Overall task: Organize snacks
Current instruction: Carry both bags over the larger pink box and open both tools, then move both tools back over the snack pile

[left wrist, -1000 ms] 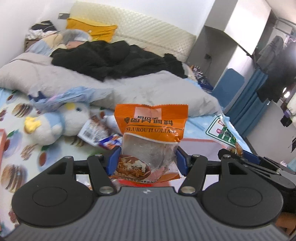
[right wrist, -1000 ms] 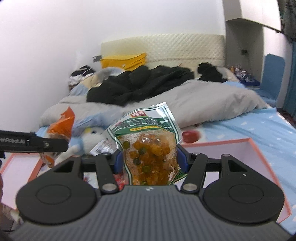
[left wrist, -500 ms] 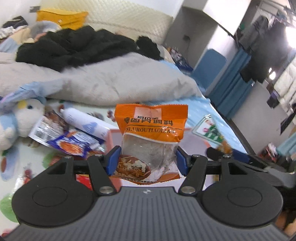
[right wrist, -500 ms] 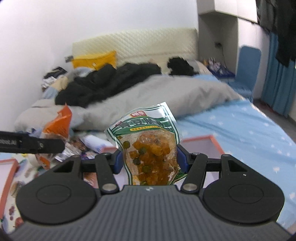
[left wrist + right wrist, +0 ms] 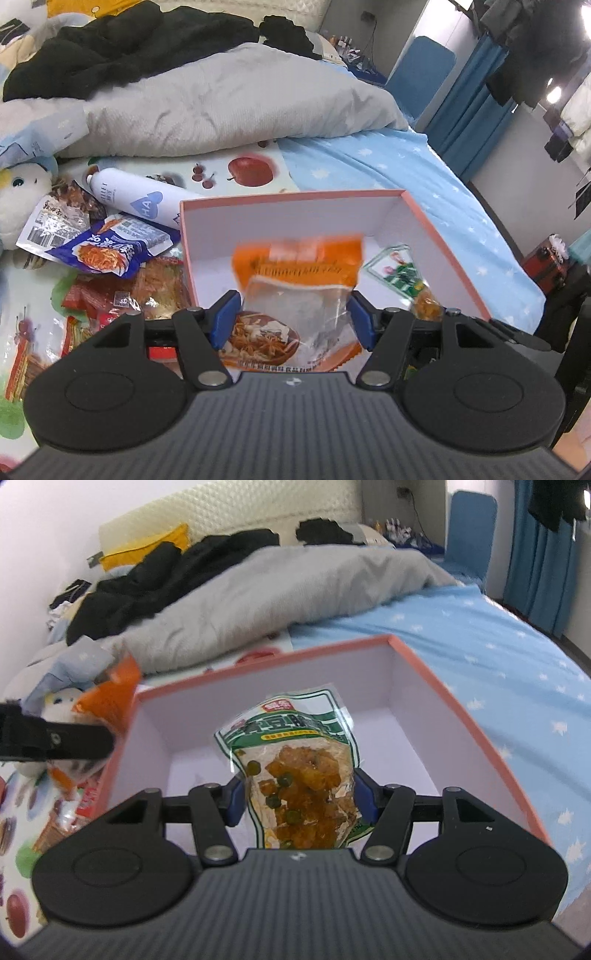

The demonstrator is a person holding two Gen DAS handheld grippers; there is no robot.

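Note:
My left gripper [image 5: 293, 317] is shut on an orange noodle-seasoning packet [image 5: 295, 291], held upright over the near left part of a pink box with a white inside [image 5: 258, 201]. My right gripper [image 5: 299, 797] is shut on a green-and-white packet of yellow pickles [image 5: 295, 771], held over the middle of the same box [image 5: 461, 716]. That green packet [image 5: 404, 275] shows at the right in the left wrist view. The orange packet [image 5: 110, 698] and the left gripper's finger [image 5: 55, 738] show at the left in the right wrist view.
The box sits on a bed with a fruit-print sheet [image 5: 251, 171]. Left of the box lie a white spray can [image 5: 136, 197], a blue snack packet [image 5: 107, 251], a brown packet [image 5: 55, 218] and red packets [image 5: 110, 299]. A grey duvet [image 5: 221, 99] lies behind.
Both grippers have tilted down and moved forward over the pink box, each still holding its packet. The box now fills the middle of both views.

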